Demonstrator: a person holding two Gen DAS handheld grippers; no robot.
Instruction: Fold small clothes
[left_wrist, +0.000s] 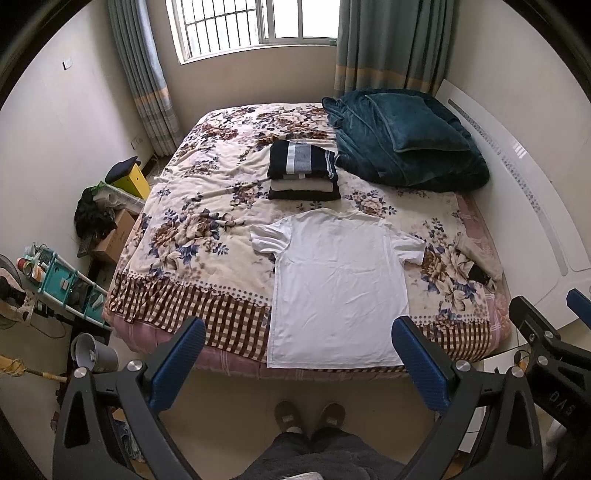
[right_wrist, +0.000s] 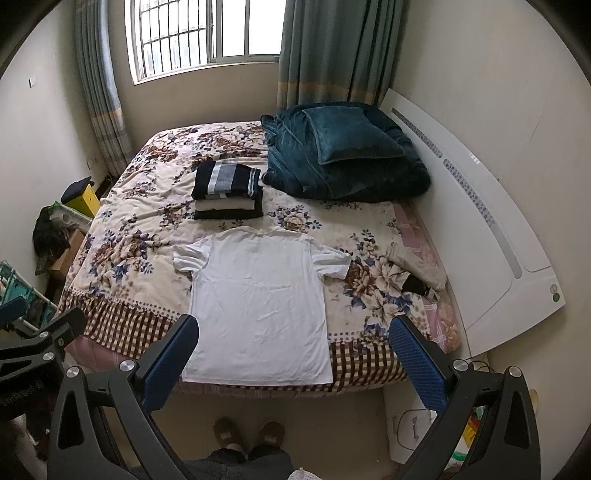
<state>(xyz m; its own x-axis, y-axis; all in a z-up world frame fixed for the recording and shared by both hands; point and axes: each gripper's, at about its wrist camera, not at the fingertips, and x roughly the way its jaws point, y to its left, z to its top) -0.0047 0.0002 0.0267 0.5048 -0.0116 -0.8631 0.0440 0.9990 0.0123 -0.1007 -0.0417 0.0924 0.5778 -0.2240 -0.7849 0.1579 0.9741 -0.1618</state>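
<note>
Lying flat across the near half of the floral bedspread (left_wrist: 207, 236), the white T-shirt (left_wrist: 340, 288) is spread with both short sleeves out; its collar points to 12 o'clock and its hem runs along the bed's near edge at 6 o'clock, just overhanging the checked border. The left gripper (left_wrist: 299, 365) hangs above the floor short of that hem, jaws spread wide and holding nothing. The right gripper (right_wrist: 293, 363) hangs likewise, wide and empty, its left finger overlapping the hem's left corner in its own view. A stack of folded clothes (left_wrist: 303, 170), striped piece on top, sits just beyond the collar at 12 o'clock, a narrow strip of bedspread between. A teal blanket (left_wrist: 406, 144) fills the 1 o'clock corner. Crumpled clothes (right_wrist: 417, 275) lie at 3 o'clock near the white headboard (right_wrist: 491, 236). Bare bedspread stretches from 9 to 11 o'clock. The person's slippers (left_wrist: 310, 417) stand at the bed's foot.
</note>
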